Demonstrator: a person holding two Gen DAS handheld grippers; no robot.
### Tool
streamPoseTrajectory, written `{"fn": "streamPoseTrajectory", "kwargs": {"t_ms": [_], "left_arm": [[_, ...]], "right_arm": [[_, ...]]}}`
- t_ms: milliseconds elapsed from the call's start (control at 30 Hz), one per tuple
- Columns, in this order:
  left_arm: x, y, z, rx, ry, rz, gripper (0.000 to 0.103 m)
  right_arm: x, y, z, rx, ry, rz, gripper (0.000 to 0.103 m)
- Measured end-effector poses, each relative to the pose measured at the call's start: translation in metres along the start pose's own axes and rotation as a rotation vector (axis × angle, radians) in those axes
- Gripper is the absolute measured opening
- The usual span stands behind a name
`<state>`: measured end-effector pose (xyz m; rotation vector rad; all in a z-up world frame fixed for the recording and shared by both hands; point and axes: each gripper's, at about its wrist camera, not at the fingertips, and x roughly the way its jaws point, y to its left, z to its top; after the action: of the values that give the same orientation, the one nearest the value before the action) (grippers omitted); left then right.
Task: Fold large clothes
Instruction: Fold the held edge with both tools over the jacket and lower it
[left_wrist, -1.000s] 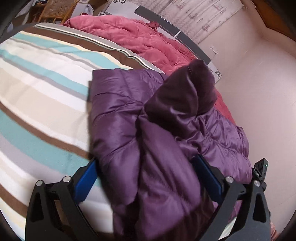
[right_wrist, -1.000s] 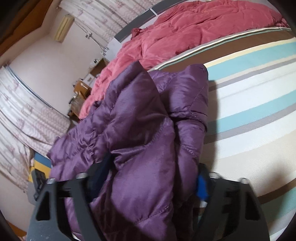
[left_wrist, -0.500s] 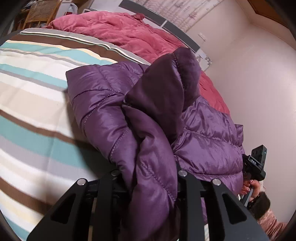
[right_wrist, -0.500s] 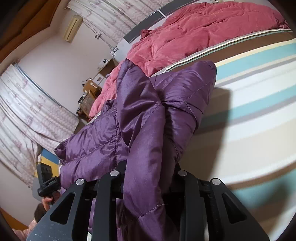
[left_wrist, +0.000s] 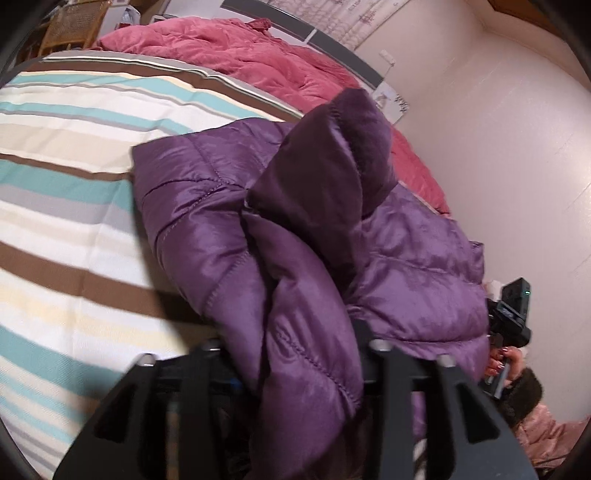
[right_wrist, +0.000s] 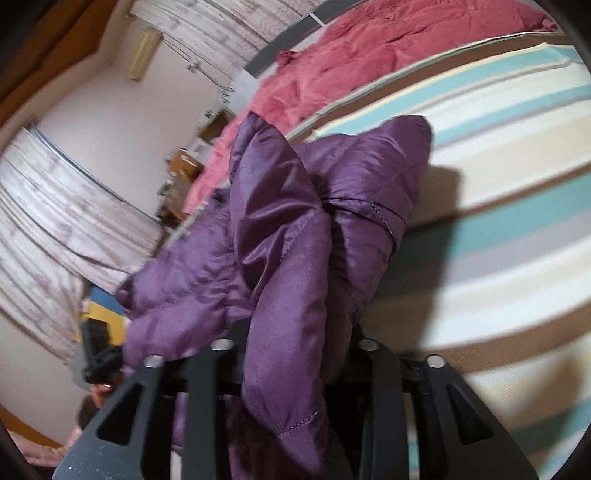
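Pinching bunched folds of the purple jacket (left_wrist: 229, 221) in both the left gripper (left_wrist: 295, 354) and right gripper (right_wrist: 291, 343); jacket raised over the striped bedspread (left_wrist: 66, 177), red quilt (left_wrist: 258, 59) beyond.

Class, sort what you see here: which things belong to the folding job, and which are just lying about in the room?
Part of the job:
- purple puffer jacket
- left tongs, shut on the jacket
- right tongs, shut on the jacket
- striped bed cover, the surface under the jacket

Just lying about:
- pink quilt
- wicker chair
- curtains
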<state>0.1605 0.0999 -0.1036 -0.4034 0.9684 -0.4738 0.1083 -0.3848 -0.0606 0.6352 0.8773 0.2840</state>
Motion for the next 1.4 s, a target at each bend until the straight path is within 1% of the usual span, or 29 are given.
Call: {"fn": "streamPoseTrajectory", "kwargs": {"t_ms": [33,67,133,200,267,300,333,400,433,500,567,600,633,667,700,733,767,800,867,900,967,1000,1133,1200,1267,1400], "left_arm": [[-0.001,0.0,0.0,0.001,-0.004,0.022,0.067],[-0.004,0.0,0.0,0.005,-0.014,0.042,0.069],[-0.017,-0.001,0.0,0.016,-0.055,0.069,0.074],[-0.033,-0.004,0.003,0.043,-0.116,0.126,0.081],[-0.048,-0.012,0.012,0.099,-0.19,0.192,0.088],[-0.05,-0.015,0.016,0.124,-0.202,0.206,0.089],[-0.049,-0.02,0.024,0.154,-0.207,0.21,0.091],[-0.04,-0.027,0.041,0.185,-0.199,0.191,0.092],[-0.035,-0.029,0.048,0.193,-0.191,0.182,0.092],[-0.016,-0.033,0.064,0.209,-0.148,0.157,0.092],[0.0,-0.036,0.074,0.22,-0.116,0.148,0.091],[0.004,-0.038,0.074,0.223,-0.101,0.143,0.086],[0.011,-0.04,0.077,0.221,-0.082,0.128,0.063],[0.016,-0.042,0.078,0.214,-0.062,0.117,0.049],[0.018,-0.048,0.075,0.212,-0.054,0.123,0.034],[0.017,-0.05,0.074,0.212,-0.057,0.122,0.025],[0.014,-0.055,0.07,0.216,-0.064,0.118,0.021],[0.006,-0.058,0.067,0.224,-0.08,0.112,0.018],[-0.015,-0.065,0.059,0.235,-0.127,0.109,0.016],[-0.02,-0.068,0.059,0.234,-0.145,0.101,0.015],[-0.043,-0.074,0.055,0.232,-0.194,0.081,0.014],[-0.05,-0.077,0.055,0.238,-0.21,0.077,0.013],[-0.079,-0.095,0.059,0.26,-0.283,0.063,0.012],[-0.086,-0.101,0.067,0.254,-0.303,0.062,0.012],[-0.083,-0.104,0.08,0.241,-0.308,0.077,0.011],[-0.06,-0.104,0.106,0.206,-0.286,0.122,0.012]], "right_arm": [[-0.004,-0.002,0.0,0.008,-0.009,-0.041,0.053],[-0.01,-0.002,0.0,0.009,-0.023,-0.063,0.065],[-0.022,0.001,-0.001,-0.019,-0.056,-0.086,0.067],[-0.033,0.011,0.004,-0.095,-0.097,-0.148,0.067],[-0.036,0.022,0.012,-0.165,-0.123,-0.171,0.067],[-0.036,0.026,0.014,-0.189,-0.129,-0.175,0.067],[-0.033,0.033,0.019,-0.217,-0.129,-0.177,0.067],[-0.02,0.043,0.032,-0.26,-0.126,-0.188,0.067],[-0.018,0.046,0.03,-0.274,-0.123,-0.194,0.067],[-0.001,0.051,0.038,-0.295,-0.099,-0.223,0.067],[0.006,0.056,0.036,-0.309,-0.087,-0.254,0.067],[0.012,0.057,0.038,-0.319,-0.082,-0.27,0.067],[0.015,0.059,0.037,-0.325,-0.084,-0.275,0.062],[0.017,0.059,0.038,-0.332,-0.081,-0.274,0.041],[0.015,0.059,0.038,-0.329,-0.079,-0.267,0.029],[0.012,0.06,0.038,-0.328,-0.089,-0.252,0.026],[0.007,0.062,0.036,-0.332,-0.099,-0.242,0.019],[-0.001,0.065,0.035,-0.342,-0.118,-0.238,0.016],[-0.017,0.072,0.032,-0.348,-0.152,-0.219,0.013],[-0.023,0.076,0.032,-0.35,-0.165,-0.211,0.013],[-0.041,0.086,0.032,-0.36,-0.205,-0.195,0.013],[-0.046,0.09,0.032,-0.364,-0.216,-0.19,0.011],[-0.067,0.106,0.038,-0.377,-0.268,-0.177,0.01],[-0.069,0.109,0.048,-0.363,-0.281,-0.171,0.009],[-0.065,0.11,0.06,-0.349,-0.288,-0.174,0.009],[-0.039,0.102,0.088,-0.298,-0.256,-0.219,0.009]]}}
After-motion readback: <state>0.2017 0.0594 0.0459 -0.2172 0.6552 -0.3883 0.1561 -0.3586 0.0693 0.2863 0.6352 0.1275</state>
